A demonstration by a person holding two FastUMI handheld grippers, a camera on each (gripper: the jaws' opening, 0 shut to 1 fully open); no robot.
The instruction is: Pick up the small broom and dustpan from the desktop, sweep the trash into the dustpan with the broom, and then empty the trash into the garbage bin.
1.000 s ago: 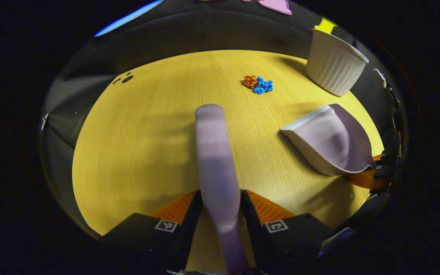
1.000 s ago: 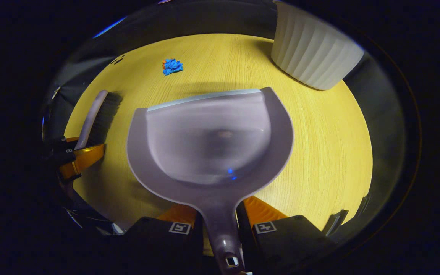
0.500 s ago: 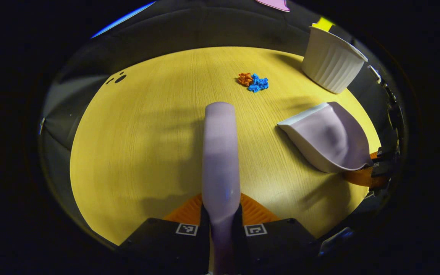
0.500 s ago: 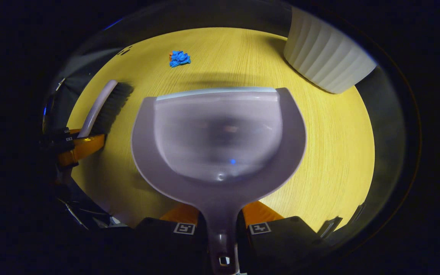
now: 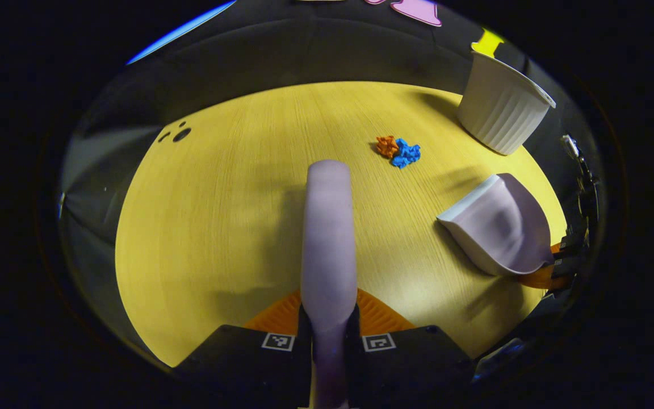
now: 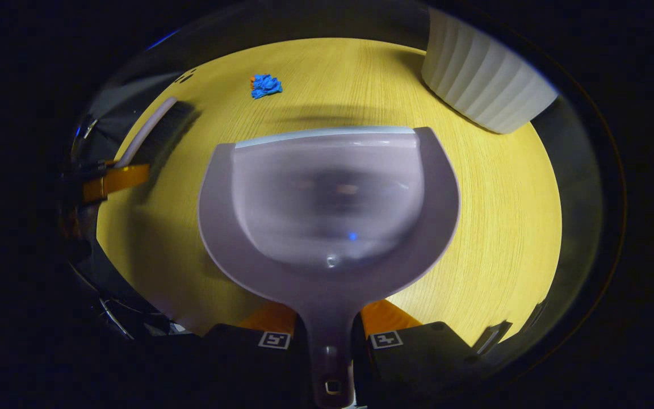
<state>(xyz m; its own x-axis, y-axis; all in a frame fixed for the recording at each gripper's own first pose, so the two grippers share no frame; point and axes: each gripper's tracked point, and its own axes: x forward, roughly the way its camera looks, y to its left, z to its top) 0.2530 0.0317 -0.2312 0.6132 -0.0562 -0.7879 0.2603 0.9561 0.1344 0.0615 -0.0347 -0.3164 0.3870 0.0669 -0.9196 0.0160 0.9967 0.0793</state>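
Observation:
My left gripper (image 5: 328,329) is shut on the lilac broom (image 5: 328,227), whose back runs straight ahead over the yellow desktop (image 5: 219,227). My right gripper (image 6: 328,335) is shut on the handle of the lilac dustpan (image 6: 327,199), held above the desk with its lip facing away. The trash, a blue and an orange crumpled scrap (image 5: 398,150), lies ahead and right of the broom's tip. In the right gripper view the trash (image 6: 265,86) sits far off at upper left, and the broom (image 6: 144,132) with the left gripper (image 6: 108,180) shows at the left edge. The dustpan (image 5: 500,224) appears at the right of the left gripper view.
A white ribbed garbage bin (image 5: 503,111) stands at the desk's far right corner, seen large at upper right as the bin (image 6: 483,85) in the right gripper view. Small dark marks (image 5: 176,133) lie on the desk at far left. The booth's black wall rings the desk.
The left gripper closed on the broom handle and lifted it; the broom has drawn back and away from the dustpan. The dustpan has risen slightly and stays level.

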